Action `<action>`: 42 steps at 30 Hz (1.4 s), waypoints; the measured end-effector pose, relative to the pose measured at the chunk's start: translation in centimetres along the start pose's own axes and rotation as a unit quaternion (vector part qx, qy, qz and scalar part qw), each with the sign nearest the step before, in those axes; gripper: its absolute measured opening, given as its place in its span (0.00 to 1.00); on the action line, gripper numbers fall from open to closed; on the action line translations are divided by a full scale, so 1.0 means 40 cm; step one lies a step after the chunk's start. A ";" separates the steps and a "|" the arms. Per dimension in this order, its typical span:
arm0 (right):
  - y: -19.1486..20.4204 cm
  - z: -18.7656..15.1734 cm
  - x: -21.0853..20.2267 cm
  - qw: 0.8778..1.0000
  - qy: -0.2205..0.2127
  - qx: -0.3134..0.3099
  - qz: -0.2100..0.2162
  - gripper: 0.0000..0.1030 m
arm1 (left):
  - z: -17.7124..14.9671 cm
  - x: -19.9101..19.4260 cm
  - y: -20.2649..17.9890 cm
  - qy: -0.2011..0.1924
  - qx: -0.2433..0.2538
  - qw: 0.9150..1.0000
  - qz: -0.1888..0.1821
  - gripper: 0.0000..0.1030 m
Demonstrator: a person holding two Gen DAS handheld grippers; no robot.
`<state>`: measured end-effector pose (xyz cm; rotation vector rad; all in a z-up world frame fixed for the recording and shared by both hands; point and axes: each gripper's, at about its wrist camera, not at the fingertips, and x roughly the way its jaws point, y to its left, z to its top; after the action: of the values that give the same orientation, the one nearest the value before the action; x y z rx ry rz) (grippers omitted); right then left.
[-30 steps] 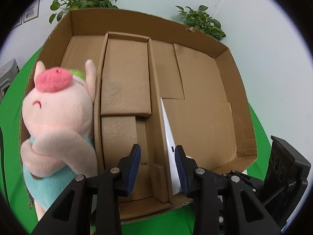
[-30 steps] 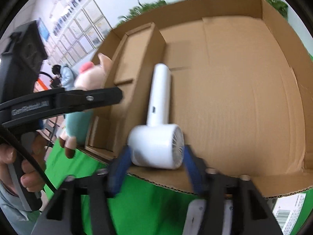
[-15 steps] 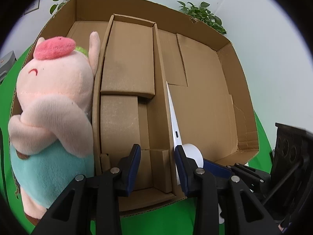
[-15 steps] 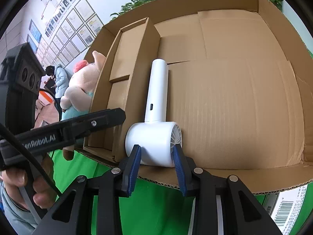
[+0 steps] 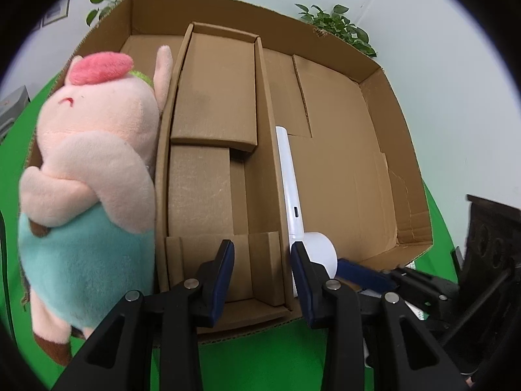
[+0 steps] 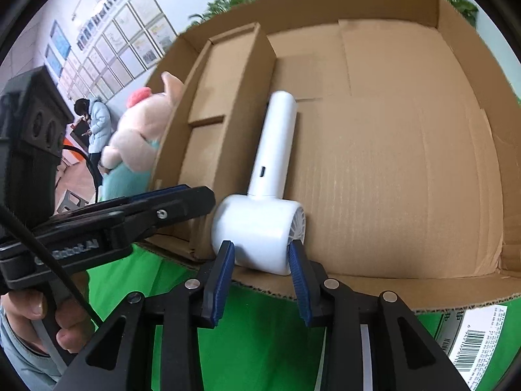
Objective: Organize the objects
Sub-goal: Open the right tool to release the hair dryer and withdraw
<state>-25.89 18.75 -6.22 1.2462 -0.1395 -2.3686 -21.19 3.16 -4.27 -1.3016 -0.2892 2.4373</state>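
A white handheld fan [image 6: 260, 224] lies in the right compartment of the cardboard box [image 6: 407, 169], against the middle divider; it also shows in the left wrist view [image 5: 293, 202]. My right gripper [image 6: 260, 260] is open, its jaws on either side of the fan's round head at the box's front edge, slightly apart from it. A pink plush pig [image 5: 94, 176] in a teal outfit leans in the box's left compartment. My left gripper [image 5: 262, 260] is open and empty over the front of the middle compartment [image 5: 208, 176].
The box [image 5: 407, 169] rests on a green surface [image 5: 260, 358]. Potted plants [image 5: 335, 26] stand behind it. A white package with a barcode [image 6: 472, 339] lies at the right. The left gripper's body [image 6: 97, 228] crosses the right wrist view.
The right gripper opened off the fan's head and drew back slightly. The left gripper shifted a little; the pig and the box look closer and lower in its view.
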 end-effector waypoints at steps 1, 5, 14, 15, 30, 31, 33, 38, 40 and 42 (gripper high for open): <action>0.000 -0.002 -0.012 1.000 -0.012 -0.005 -0.010 0.55 | -0.003 -0.007 -0.003 -0.006 0.004 1.000 0.006 0.34; -0.004 -0.031 -0.092 0.996 -0.080 -0.014 -0.043 0.99 | -0.017 -0.067 -0.030 -0.055 0.033 0.997 0.050 0.34; -0.005 -0.122 -0.214 0.987 -0.138 -0.052 -0.066 0.99 | -0.071 -0.190 -0.102 -0.190 0.075 0.967 0.150 0.77; -0.004 -0.131 -0.226 0.985 -0.146 -0.056 -0.067 0.99 | -0.075 -0.194 -0.110 -0.193 0.077 0.965 0.160 0.77; -0.052 -0.210 -0.297 0.983 -0.176 -0.038 -0.042 0.99 | -0.113 -0.209 -0.135 -0.197 0.068 0.957 0.200 0.77; -0.052 -0.213 -0.299 0.983 -0.175 -0.037 -0.044 0.97 | -0.114 -0.208 -0.137 -0.197 0.069 0.958 0.199 0.76; -0.045 -0.212 -0.296 0.983 -0.171 -0.043 -0.059 0.85 | -0.120 -0.206 -0.141 -0.192 0.074 0.959 0.194 0.47; -0.041 -0.208 -0.284 0.982 -0.159 -0.045 -0.094 0.40 | -0.134 -0.176 -0.144 -0.160 0.077 0.968 0.176 0.12; -0.044 -0.208 -0.287 0.982 -0.162 -0.045 -0.089 0.41 | -0.140 -0.174 -0.141 -0.159 0.066 0.970 0.171 0.30; -0.045 -0.207 -0.292 0.981 -0.167 -0.044 -0.089 0.60 | -0.144 -0.175 -0.138 -0.160 0.055 0.973 0.157 0.68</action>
<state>-14.20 26.48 -2.78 0.8429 -0.0282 -2.6925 -11.63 5.41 -0.25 -0.9645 -0.0266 2.8852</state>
